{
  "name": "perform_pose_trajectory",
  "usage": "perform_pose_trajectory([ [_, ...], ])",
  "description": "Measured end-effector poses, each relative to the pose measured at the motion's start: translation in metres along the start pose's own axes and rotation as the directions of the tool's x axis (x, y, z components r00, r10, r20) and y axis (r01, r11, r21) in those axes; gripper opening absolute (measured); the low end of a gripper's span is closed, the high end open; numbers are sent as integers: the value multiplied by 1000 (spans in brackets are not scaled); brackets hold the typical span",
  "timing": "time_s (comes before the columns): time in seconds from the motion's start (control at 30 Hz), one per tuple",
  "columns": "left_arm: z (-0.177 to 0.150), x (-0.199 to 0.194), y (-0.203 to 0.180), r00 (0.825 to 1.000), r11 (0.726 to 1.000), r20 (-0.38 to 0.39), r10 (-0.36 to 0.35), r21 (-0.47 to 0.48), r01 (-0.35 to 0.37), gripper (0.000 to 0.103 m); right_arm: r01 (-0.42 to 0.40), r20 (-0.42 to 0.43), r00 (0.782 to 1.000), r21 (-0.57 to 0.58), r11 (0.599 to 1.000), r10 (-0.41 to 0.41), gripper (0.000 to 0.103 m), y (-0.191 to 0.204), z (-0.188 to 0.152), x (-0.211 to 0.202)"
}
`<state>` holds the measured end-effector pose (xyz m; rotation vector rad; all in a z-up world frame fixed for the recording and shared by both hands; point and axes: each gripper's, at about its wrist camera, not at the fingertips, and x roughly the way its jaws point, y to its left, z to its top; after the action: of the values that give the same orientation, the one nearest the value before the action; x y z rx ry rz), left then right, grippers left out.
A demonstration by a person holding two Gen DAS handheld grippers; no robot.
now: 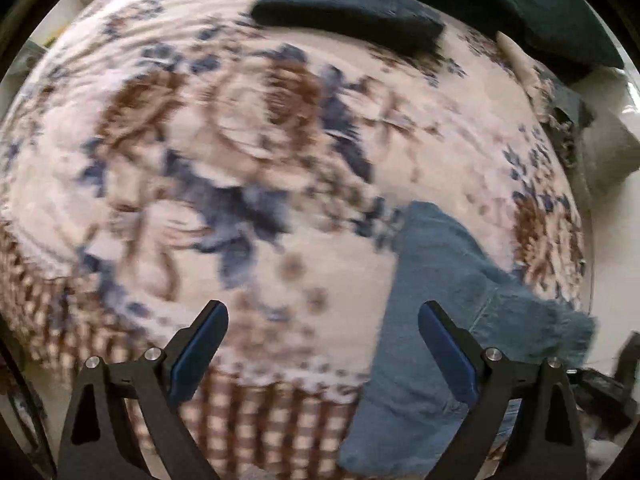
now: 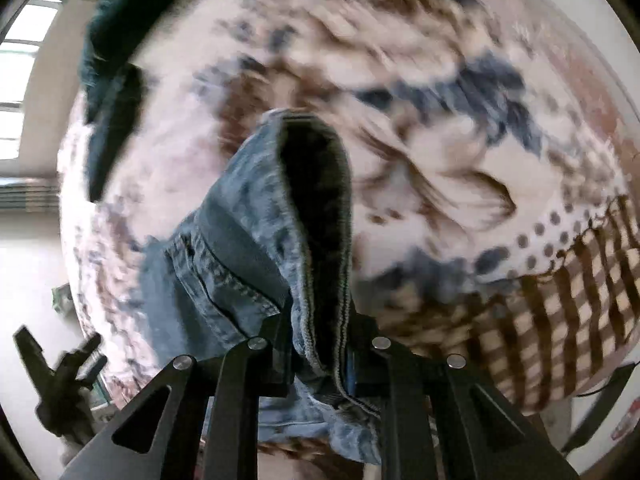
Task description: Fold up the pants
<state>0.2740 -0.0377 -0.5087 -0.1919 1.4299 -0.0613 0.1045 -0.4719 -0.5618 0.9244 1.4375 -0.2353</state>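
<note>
Bedspread (image 1: 248, 168): floral cover in white, brown and blue, filling most of both views; a brown-and-cream checked border runs along the lower edge of the left wrist view and the lower right of the right wrist view. Both pictures are blurred.
Dark green fabric (image 1: 520, 4): bulky heap across the top and upper right of the left wrist view, lying on the bedspread; whether it is a blanket or clothing cannot be told.
Folded dark garment (image 1: 348, 12): flat dark bundle at upper centre of the left wrist view, just beside the green heap, resting on the bedspread.
Jeans (image 2: 240, 240): light blue denim pants at the centre and lower centre of the right wrist view, lifted into a ridge with a dark open hollow on the right side; in the left wrist view the same denim lies at lower right over the bedspread's edge.
Right gripper (image 2: 320, 344): clenched on a seamed edge of the jeans, fabric bunched between the jaws at bottom centre.
Left gripper (image 1: 322, 344): jaws spread wide at the bottom of its view, nothing between them; its right blue pad (image 1: 448, 352) stands just in front of the denim.
Containers: cannot tell of any.
</note>
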Motion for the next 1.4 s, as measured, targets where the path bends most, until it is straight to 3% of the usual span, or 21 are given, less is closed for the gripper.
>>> perform_pose_trajectory([
  [0.03,1,11,-8,1000,1000,-19,-16,10,16,97,6,-19,1000,-2,1000,-6,25,-4,3,10],
  [0.1,4,27,-20,998,999,-49,-37,20,38,97,88,-23,996,-14,996,-88,48,-6,9,16],
  [0.17,12,45,-31,994,997,-82,-69,28,72,97,117,43,992,-9,993,-117,53,-3,8,5],
  [0.3,30,85,-36,981,992,-146,-126,-25,123,97,2,90,996,87,996,-10,67,-15,5,-6],
  [0.4,41,115,-36,957,974,-191,-220,-91,206,96,-30,44,999,108,994,26,68,-24,9,10],
  [0.43,45,120,-37,949,965,-184,-258,-94,244,85,-19,33,999,90,996,16,68,-20,11,17],
  [0.47,49,122,-40,947,962,-170,-272,-79,262,62,-3,20,1000,61,998,2,68,-17,13,24],
  [0.53,53,123,-44,941,955,-162,-296,-56,291,35,50,12,999,-6,999,-50,65,-20,16,26],
  [0.57,54,126,-44,940,955,-167,-298,-61,292,33,104,19,994,-30,994,-104,53,-18,20,31],
  [0.67,57,138,-26,916,931,-187,-354,-161,327,32,109,1,994,12,994,-109,52,-27,25,38],
  [0.73,58,133,-27,919,934,-183,-350,-148,326,35,92,-23,996,35,995,-91,52,-29,27,39],
  [0.8,57,117,-41,944,960,-172,-281,-41,278,37,80,-30,996,43,996,-79,53,-28,27,34],
  [0.83,56,106,-48,958,969,-154,-243,14,248,47,58,-30,998,49,997,-57,53,-27,24,28],
  [0.87,53,93,-53,968,972,-126,-217,60,226,78,44,-24,999,51,998,-43,58,-26,21,23],
  [0.9,52,85,-53,969,970,-112,-222,72,230,97,23,-7,1000,55,998,-22,63,-24,16,15],
  [0.93,48,76,-53,965,966,-102,-242,72,249,103,2,17,1000,56,998,-3,72,-23,10,6],
  [0.97,44,67,-52,958,960,-100,-269,57,275,103,-13,37,999,58,998,11,78,-21,5,-1],
  [1.07,25,52,-49,946,951,-122,-302,26,307,103,-25,59,998,109,994,19,78,-23,-26,-23],
  [1.17,-4,43,-46,955,961,-137,-262,55,272,103,-29,16,1000,202,979,26,78,-35,-62,-26],
  [1.33,-50,53,-40,964,974,-197,-181,99,203,103,-161,-127,970,310,937,209,76,-47,-101,20],
  [1.4,-67,65,-34,970,981,-215,-117,125,146,103,-125,-159,973,260,958,170,65,-37,-102,40],
])
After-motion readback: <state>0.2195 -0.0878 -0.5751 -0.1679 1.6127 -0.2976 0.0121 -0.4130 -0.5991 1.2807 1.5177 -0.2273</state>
